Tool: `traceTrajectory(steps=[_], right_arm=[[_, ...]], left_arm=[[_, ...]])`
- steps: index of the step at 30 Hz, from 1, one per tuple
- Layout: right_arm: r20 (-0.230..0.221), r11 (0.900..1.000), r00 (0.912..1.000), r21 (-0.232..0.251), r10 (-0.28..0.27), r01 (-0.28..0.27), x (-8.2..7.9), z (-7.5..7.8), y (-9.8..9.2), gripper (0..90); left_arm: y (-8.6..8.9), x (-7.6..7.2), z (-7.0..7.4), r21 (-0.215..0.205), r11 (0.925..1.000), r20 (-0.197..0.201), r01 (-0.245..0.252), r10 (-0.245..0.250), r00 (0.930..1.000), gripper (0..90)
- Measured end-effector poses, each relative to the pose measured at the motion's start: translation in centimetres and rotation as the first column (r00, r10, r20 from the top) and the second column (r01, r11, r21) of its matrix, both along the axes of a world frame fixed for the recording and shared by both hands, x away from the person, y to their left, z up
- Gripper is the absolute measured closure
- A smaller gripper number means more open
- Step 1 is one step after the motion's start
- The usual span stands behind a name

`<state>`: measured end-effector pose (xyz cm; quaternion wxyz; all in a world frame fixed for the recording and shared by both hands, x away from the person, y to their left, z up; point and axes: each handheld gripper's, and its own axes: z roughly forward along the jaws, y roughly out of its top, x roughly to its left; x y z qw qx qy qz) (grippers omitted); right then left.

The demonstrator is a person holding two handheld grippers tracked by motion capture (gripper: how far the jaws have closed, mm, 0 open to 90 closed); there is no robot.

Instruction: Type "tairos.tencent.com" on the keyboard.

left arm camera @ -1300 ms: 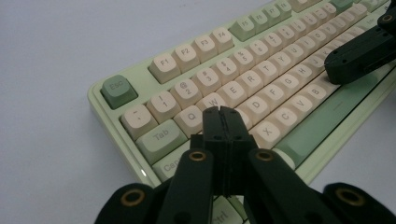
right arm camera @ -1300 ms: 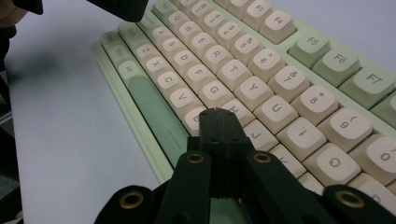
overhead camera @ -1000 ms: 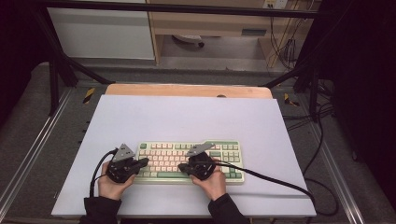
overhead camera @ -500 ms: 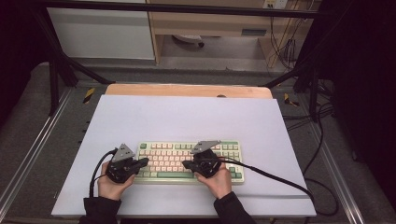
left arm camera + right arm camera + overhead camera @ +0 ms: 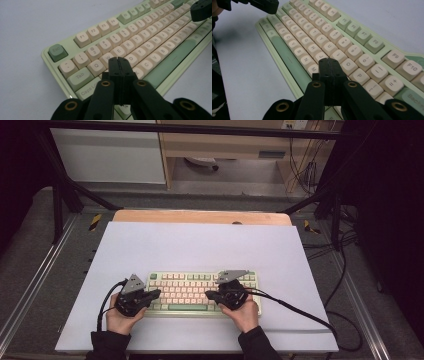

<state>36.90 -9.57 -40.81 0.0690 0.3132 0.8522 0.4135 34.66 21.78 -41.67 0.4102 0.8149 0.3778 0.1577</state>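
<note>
Keyboard (image 5: 200, 292) is getting poked by both clenched, empty grippers, left (image 5: 118, 61) and right (image 5: 327, 62); those wide tips are probably risking mashing neighbouring keys.

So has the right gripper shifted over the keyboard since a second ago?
Yes. The right gripper has slid a little toward the right end of the keyboard; its jaws are shut and empty.
</note>
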Motion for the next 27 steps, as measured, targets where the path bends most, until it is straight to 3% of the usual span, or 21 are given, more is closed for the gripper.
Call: traceTrajectory(steps=[27], right_arm=[[-0.006, 0.998, 0.9985, 0.008, -0.054, 0.054, -0.9, -0.5, -4.4, 90.0]], left_arm=[[-3.1, 0.2, 0.1, 0.013, 0.9980, -0.004, 0.062, -0.061, 0.9981, 90.0]])
